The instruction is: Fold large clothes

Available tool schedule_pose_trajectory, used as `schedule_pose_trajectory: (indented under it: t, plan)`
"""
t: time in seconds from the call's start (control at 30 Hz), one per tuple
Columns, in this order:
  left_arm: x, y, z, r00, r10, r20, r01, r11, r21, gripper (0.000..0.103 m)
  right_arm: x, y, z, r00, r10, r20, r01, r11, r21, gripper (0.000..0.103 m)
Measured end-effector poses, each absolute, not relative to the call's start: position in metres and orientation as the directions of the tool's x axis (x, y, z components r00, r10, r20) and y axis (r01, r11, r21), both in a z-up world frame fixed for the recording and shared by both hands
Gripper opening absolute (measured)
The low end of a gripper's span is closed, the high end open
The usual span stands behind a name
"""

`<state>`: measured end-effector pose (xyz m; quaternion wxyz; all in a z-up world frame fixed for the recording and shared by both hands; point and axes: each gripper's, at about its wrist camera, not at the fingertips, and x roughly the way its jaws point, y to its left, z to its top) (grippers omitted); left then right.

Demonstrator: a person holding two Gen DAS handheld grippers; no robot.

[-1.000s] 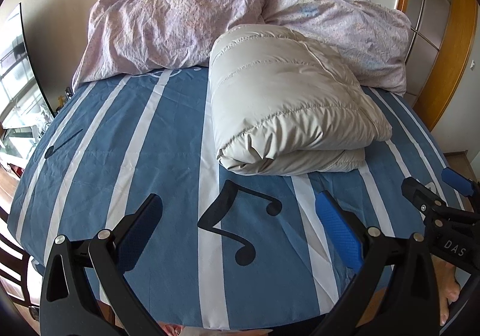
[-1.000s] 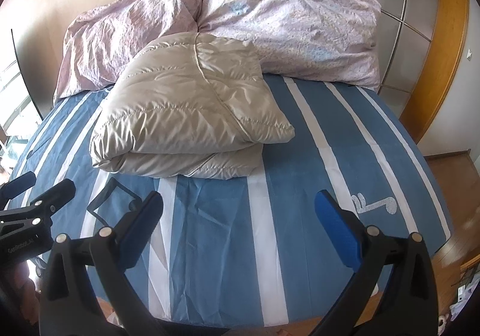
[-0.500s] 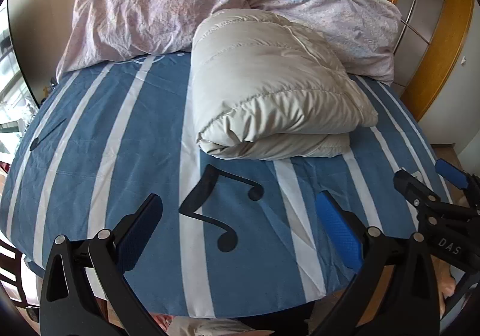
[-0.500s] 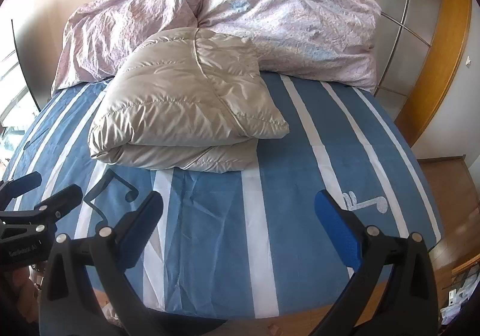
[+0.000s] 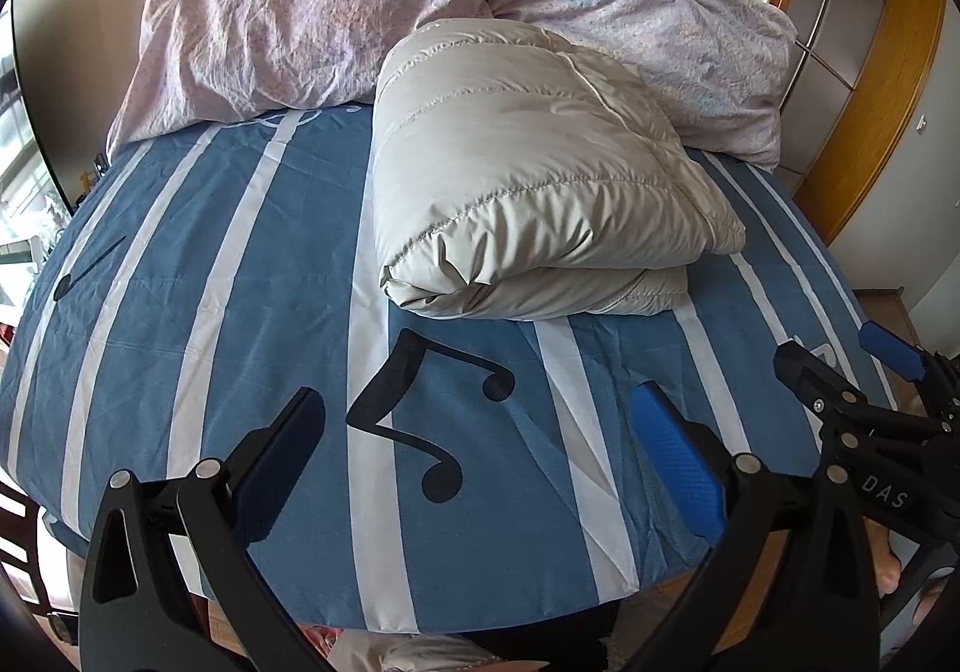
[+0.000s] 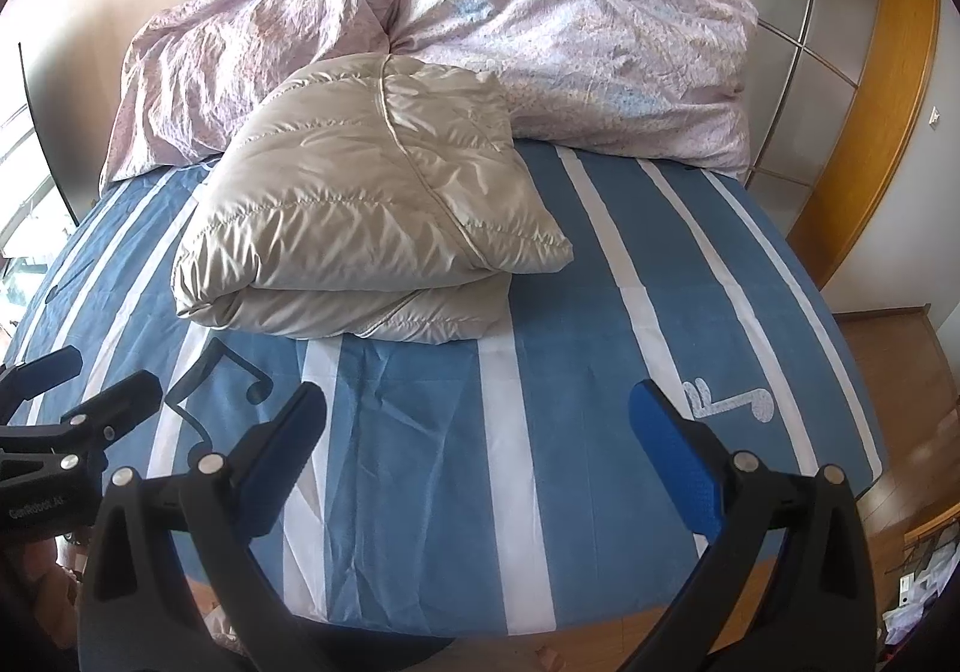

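A beige quilted down jacket [image 5: 528, 180] lies folded in a thick bundle on the blue-and-white striped bed sheet [image 5: 180, 312]. It also shows in the right wrist view [image 6: 360, 216]. My left gripper [image 5: 480, 432] is open and empty, held above the foot end of the bed, well short of the jacket. My right gripper [image 6: 480, 432] is open and empty, also above the foot end. The right gripper shows at the right edge of the left wrist view [image 5: 852, 366], and the left gripper at the left edge of the right wrist view [image 6: 78, 384].
A crumpled pink floral duvet [image 5: 360, 12] is heaped at the head of the bed, behind and touching the jacket. Wooden-framed wardrobe doors [image 6: 840, 72] stand at the right. The wood floor [image 6: 888, 342] lies beyond the bed's right edge.
Both grippers have drawn back and risen a little from the jacket, so more of the bed's foot edge shows. The jacket has not moved. Both grippers stay open.
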<state>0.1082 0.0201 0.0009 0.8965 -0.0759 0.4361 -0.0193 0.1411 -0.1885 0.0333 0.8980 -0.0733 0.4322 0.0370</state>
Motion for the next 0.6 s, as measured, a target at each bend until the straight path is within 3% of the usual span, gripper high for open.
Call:
schedule_pose_trajectory:
  t: [0.6]
  plan:
    - [0.1073,0.0198,0.0028,0.619,-0.099,-0.779,-0.037,0.987,-0.156,0.102,0.1416,-0.1889,0.0334,0.623,0.004,-0.782,-0.128,0.987,-0.098,0.101]
